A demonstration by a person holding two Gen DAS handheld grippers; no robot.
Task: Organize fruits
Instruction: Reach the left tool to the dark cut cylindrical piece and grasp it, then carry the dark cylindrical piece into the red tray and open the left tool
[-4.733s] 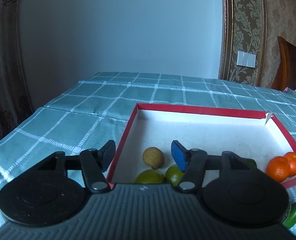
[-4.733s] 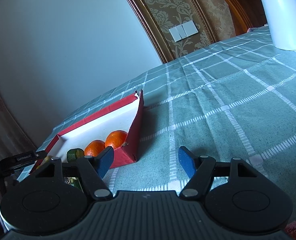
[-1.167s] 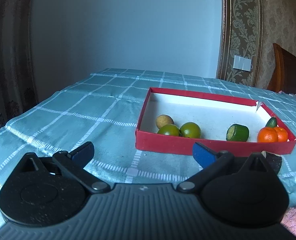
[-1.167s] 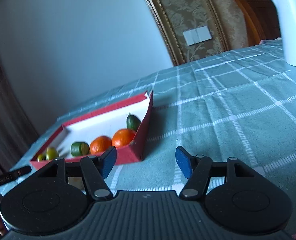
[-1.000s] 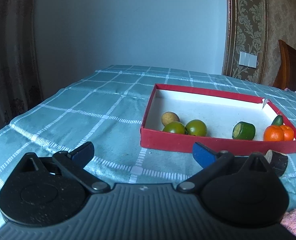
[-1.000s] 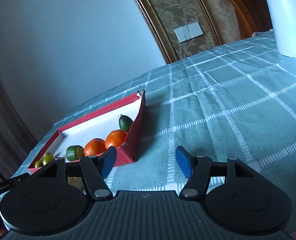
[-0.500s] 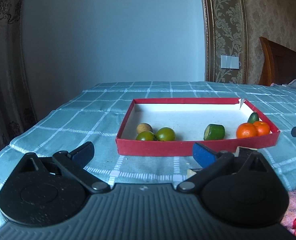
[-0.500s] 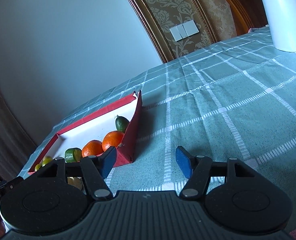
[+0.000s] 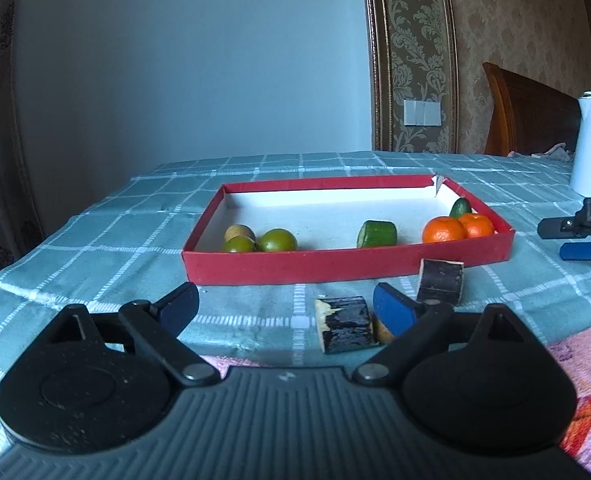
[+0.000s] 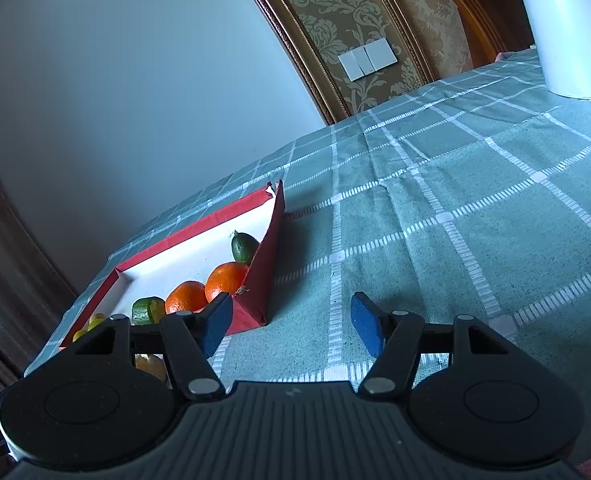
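Round oranges (image 9: 444, 230) (shallow box (image 9: 335, 267)).

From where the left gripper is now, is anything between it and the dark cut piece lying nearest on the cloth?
Nothing visible blocks it. The left gripper is open, and the nearest dark piece lies on the tablecloth just inside its right finger. The red tray sits beyond the piece.

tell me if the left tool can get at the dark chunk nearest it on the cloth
Probably yes. The left tool is open and empty, and the dark chunk lies on the cloth just ahead, beside its right finger, with nothing between them.
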